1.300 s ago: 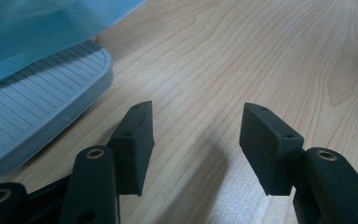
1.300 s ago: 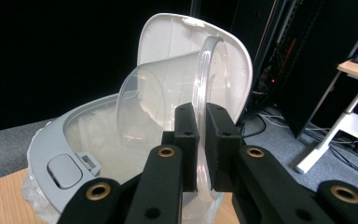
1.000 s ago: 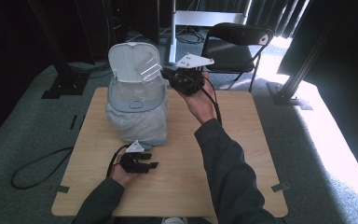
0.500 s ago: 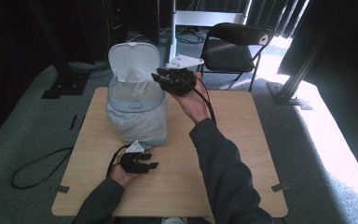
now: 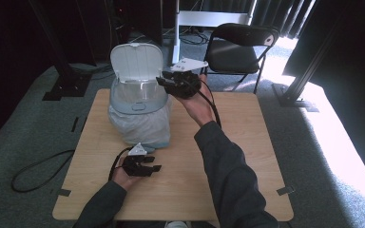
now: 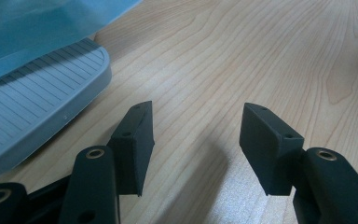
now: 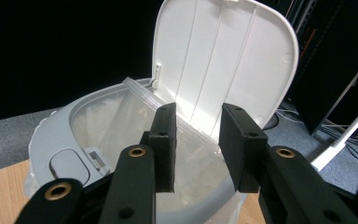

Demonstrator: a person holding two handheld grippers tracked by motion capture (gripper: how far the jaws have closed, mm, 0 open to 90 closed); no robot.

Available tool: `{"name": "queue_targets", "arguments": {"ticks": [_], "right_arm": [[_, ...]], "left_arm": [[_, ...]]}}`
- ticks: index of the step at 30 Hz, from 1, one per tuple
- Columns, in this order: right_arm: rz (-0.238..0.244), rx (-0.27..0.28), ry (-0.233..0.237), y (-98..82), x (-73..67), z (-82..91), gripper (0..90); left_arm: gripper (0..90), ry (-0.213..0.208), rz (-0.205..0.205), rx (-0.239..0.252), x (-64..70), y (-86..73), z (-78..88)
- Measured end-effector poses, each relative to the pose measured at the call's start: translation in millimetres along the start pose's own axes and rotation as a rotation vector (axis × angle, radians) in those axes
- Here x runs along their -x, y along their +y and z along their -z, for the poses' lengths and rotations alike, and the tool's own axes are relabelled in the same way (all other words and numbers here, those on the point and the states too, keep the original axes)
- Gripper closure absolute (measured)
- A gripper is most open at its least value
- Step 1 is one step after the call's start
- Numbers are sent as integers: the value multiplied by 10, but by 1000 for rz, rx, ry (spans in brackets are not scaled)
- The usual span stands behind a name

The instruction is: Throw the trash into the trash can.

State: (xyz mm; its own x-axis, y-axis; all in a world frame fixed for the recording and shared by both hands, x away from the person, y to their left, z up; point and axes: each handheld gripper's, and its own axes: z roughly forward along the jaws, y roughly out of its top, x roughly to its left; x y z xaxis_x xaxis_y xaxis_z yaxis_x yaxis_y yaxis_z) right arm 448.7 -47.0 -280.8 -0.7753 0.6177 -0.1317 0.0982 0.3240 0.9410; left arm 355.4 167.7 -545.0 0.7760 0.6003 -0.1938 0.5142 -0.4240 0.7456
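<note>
On the left of the high view my left gripper (image 5: 145, 164) rests low on the wooden table (image 5: 247, 142), near the front edge, with its jaws parted and nothing between them. Its own view gives me what the high view cannot: the bare wood grain between the two pads (image 6: 133, 144), and the ribbed grey foot pedal (image 6: 37, 116) of the bin lying just beside the left pad without touching it. Moving right, the pedal bin (image 5: 138, 102) stands on the back left part of the table, wrapped in a clear liner bag (image 5: 140, 126), its white lid (image 5: 137, 61) hinged upright. Only a narrow strip of tabletop lies between the bin and the table's left edge. My right gripper (image 5: 164, 80) hovers at the bin's right rim, level with the opening. Its jaws have just been opening, and they stand partly apart now with nothing pressed between the pads. From the right gripper view I see down into the bin: a clear zip bag (image 7: 144, 112) leans inside against the back, under the raised lid (image 7: 228, 60), its sealed edge running behind the jaw tips. To the right of my arm the table is broad open wood all the way to its far corner, and a black folding chair (image 5: 240, 47) stands beyond the back edge.
</note>
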Motion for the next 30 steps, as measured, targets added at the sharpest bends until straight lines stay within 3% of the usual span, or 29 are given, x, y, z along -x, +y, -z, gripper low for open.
{"name": "queue_targets", "arguments": {"ticks": [8, 16, 18, 20, 22, 25, 30], "right_arm": [[-8, -38, 9, -13, -5, -158, 676], [-4, -49, 46, 11, -32, -279, 620], [3, -62, 57, 12, -44, -317, 657], [-16, -58, 81, 17, -54, -323, 774], [-22, -74, 57, 11, -74, -345, 827], [-26, -103, 74, -18, -96, -400, 842], [-12, -90, 69, -6, -114, -379, 838]], "left_arm": [[448, 0, -1, 0, 1, 0, 0], [448, -1, -1, -2, -2, 0, 1], [447, -1, -2, -1, -1, 0, 1], [447, 0, -2, -1, 0, -1, 1], [447, 0, -2, -1, -1, -1, 1], [447, -1, -2, -1, -1, 0, 1], [447, -2, -2, -2, -3, 0, 2]]}}
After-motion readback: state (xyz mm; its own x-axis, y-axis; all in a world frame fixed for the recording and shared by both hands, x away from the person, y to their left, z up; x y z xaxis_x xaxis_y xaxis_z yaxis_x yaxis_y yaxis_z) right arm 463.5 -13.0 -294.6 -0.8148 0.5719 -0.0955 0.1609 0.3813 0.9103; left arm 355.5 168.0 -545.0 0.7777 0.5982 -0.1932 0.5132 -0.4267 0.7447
